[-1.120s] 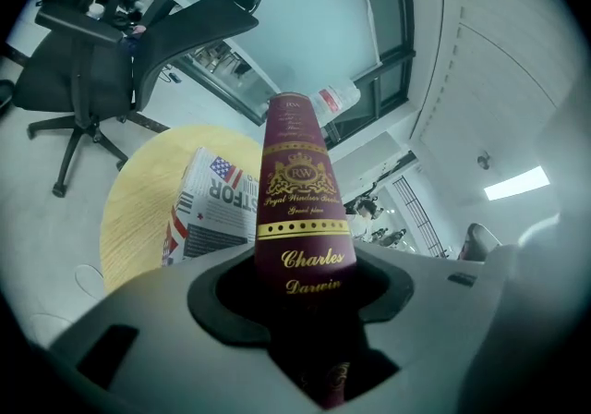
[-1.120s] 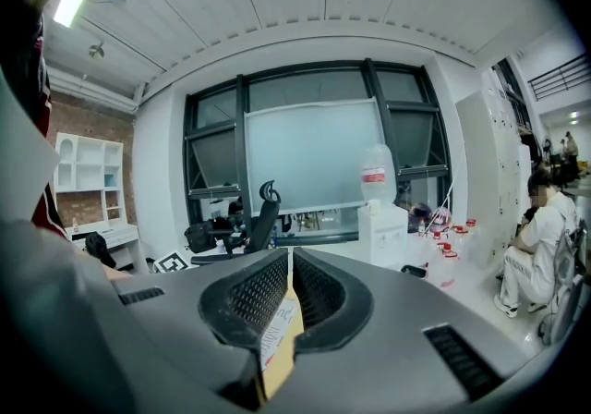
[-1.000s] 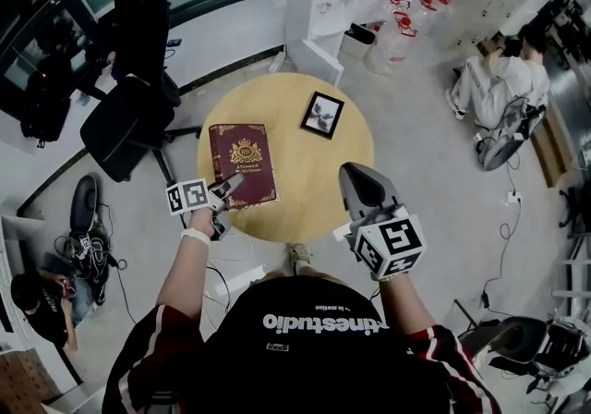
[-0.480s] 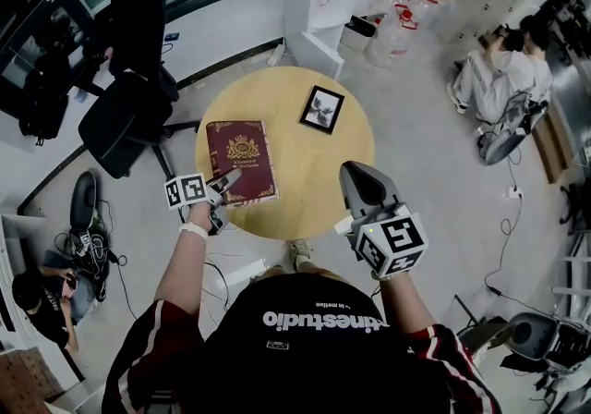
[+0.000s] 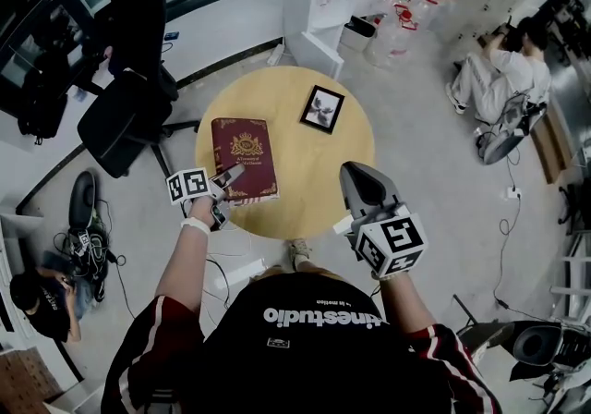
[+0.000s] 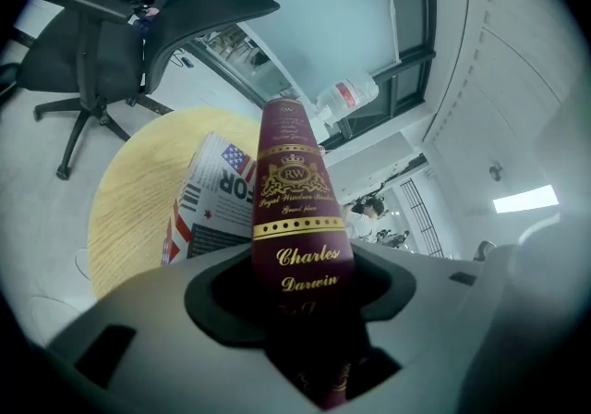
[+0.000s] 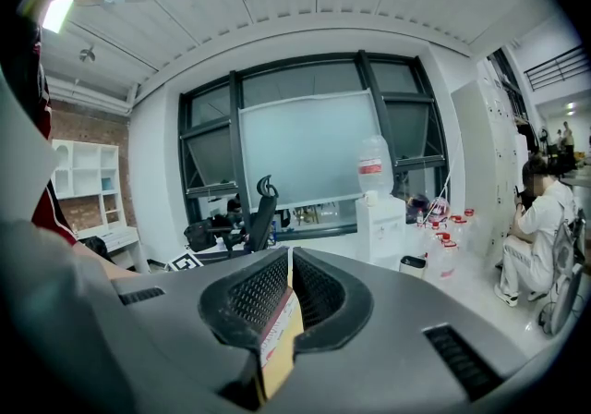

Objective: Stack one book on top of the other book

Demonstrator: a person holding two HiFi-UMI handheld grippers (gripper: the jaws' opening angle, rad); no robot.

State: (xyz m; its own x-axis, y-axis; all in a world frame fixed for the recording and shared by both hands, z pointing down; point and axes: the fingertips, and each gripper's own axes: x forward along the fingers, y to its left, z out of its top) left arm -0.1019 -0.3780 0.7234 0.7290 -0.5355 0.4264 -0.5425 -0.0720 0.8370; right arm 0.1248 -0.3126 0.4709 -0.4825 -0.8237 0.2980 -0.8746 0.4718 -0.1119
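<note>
The maroon book lay atop the flag-printed book on the table, so the stack looked made and only letting go remained: the left gripper had its fingers clamped on the spine, and the right gripper, off the table's edge, pinched a thin tan card.

Bright, even light is being supplied by a ceiling lamp and the windows; shadows are being kept soft. Picture edges are being curved and darkened by lens distortion. The maroon book is being blurred nearest the lens.
</note>
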